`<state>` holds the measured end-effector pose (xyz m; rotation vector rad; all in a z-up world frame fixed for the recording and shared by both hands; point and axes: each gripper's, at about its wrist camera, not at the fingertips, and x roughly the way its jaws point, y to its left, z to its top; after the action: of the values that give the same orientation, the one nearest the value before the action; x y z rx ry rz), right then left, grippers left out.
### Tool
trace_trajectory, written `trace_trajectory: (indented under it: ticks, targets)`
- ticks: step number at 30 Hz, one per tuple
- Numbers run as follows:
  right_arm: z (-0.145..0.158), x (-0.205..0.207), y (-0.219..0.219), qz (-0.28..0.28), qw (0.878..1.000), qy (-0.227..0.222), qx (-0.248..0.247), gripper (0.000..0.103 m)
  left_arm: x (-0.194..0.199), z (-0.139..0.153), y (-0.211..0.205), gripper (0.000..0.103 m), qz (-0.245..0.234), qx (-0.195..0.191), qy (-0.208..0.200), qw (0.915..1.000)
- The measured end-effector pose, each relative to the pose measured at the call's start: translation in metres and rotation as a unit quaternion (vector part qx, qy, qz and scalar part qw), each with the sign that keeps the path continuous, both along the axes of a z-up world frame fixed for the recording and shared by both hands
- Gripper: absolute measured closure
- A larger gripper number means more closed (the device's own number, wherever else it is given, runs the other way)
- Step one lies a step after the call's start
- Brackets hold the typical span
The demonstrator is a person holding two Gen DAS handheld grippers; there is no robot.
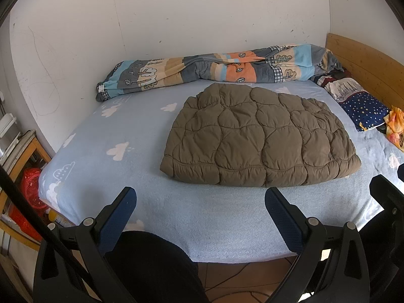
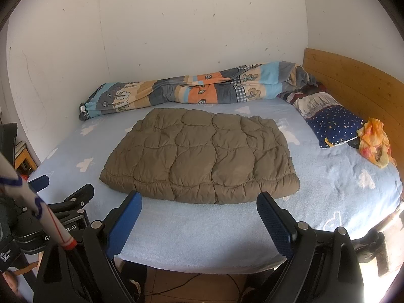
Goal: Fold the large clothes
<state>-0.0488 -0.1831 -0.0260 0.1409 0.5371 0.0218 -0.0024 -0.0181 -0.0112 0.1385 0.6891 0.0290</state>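
Note:
An olive-brown quilted jacket point(image 1: 257, 136) point(image 2: 199, 154) lies folded into a flat rectangle in the middle of the bed point(image 1: 106, 131) point(image 2: 202, 229). My left gripper point(image 1: 200, 197) hovers open over the bed's near edge, short of the jacket's front hem, with nothing between its blue pads. My right gripper point(image 2: 199, 199) is open too, its fingertips level with the jacket's near hem and apart from it. The right gripper's black frame point(image 1: 386, 194) shows at the right edge of the left wrist view; the left one point(image 2: 63, 202) appears at the left of the right wrist view.
A rolled patterned blanket point(image 1: 214, 70) point(image 2: 192, 88) lies along the wall. A starry blue pillow point(image 1: 361, 108) point(image 2: 330, 123) and an orange cloth point(image 2: 376, 141) sit by the wooden headboard point(image 2: 353, 85). A shelf with red baskets point(image 1: 30, 189) stands left of the bed.

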Motion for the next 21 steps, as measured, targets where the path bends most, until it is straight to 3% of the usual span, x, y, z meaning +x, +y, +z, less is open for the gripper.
trace_trajectory:
  ticks: [21]
  targets:
    - [-0.0043,-0.002,-0.0043,0.003,1.0,0.003,0.0,0.008,0.0003,0.0001,0.001,0.002,-0.001,-0.001,0.0,1.0]
